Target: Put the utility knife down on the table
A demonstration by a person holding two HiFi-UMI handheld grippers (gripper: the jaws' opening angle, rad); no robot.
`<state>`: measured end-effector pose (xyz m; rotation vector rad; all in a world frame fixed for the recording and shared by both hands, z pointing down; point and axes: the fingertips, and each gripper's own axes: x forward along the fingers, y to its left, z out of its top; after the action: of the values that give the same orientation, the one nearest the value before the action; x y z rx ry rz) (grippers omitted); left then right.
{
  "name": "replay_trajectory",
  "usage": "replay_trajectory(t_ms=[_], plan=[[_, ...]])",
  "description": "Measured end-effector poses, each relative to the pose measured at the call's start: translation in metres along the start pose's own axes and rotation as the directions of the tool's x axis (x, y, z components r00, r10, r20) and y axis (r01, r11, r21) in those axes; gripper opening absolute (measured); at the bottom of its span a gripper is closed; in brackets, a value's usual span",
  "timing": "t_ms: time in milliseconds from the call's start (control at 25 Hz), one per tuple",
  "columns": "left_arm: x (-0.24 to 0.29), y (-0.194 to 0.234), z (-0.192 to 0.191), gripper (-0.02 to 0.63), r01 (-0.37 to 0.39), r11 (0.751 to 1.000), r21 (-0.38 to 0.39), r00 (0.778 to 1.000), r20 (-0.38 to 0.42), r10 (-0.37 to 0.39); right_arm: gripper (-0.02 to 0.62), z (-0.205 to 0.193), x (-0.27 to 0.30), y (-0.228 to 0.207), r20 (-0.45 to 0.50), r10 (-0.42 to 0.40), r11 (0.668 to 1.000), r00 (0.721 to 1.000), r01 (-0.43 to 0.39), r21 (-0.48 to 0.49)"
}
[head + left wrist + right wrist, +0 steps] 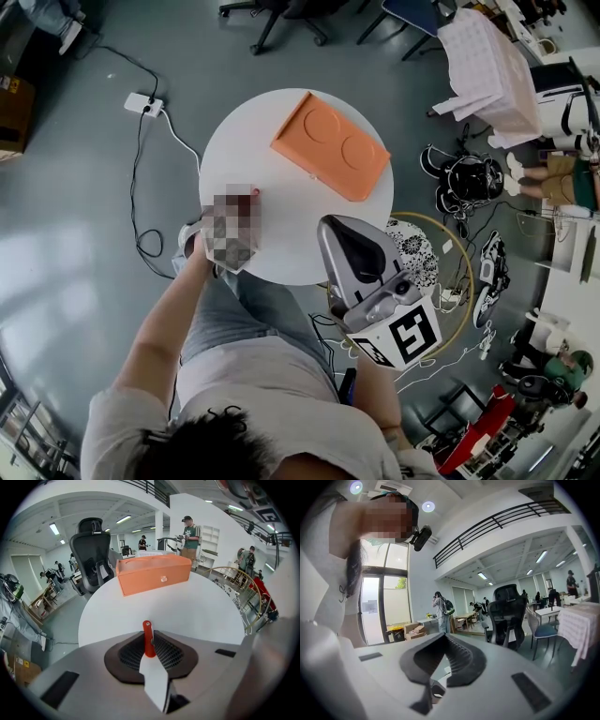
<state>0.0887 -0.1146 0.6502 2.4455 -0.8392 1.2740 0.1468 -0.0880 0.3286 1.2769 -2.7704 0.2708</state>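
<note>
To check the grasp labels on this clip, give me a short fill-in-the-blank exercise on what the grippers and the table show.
1. The left gripper is shut on the utility knife, whose tip is ___ in colour.
2. The right gripper, raised off the table, has ___ between its jaws.
3. The box lying on the table is ___ in colour.

Missing words: red; nothing; orange.
</note>
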Motion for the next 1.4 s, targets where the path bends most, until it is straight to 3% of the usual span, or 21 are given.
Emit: replay_trajectory(t_ms=[320,440,640,920,1160,1400], plan=[[-0.005,0.004,-0.002,0.067,-0.001,1.0,-0.026,1.0,0.008,0.001,0.009,0.004,0.001,0.005,0.0,-0.008,1.0,1.0,0.008,-0.005],[-0.011,0.005,0.003,0.015,-0.009,0.999,-0.035,0.999,0.036,0.011,0.009,0.003,0.001,0.006,0.0,-0.009,1.0,1.0,0.009,-0.004],[-0.022,0.004,0.006,0.011,0.032,0.998,-0.051,0.998,0.059,-0.029,0.009,0.004,0.006,0.014,0.008,-0.001,1.0,1.0,0.001,-0.005],[-0.064,0.011,0.033,0.009,0.056,0.998,-0.041,0.984,0.171,-0.048,0.009,0.009,0.018,0.025,0.03,0.004,1.0,1.0,-0.004,0.0],[-0.118,0.02,0.07,0.009,0.1,0.995,-0.014,0.943,0.319,-0.091,0.009,0.014,0.034,0.04,0.042,-0.014,1.0,0.999,0.014,0.008],[-0.18,0.026,0.105,0.008,0.175,0.984,0.042,0.871,0.46,-0.175,0.009,0.02,0.049,0.056,0.06,-0.052,0.999,0.997,0.052,0.013]])
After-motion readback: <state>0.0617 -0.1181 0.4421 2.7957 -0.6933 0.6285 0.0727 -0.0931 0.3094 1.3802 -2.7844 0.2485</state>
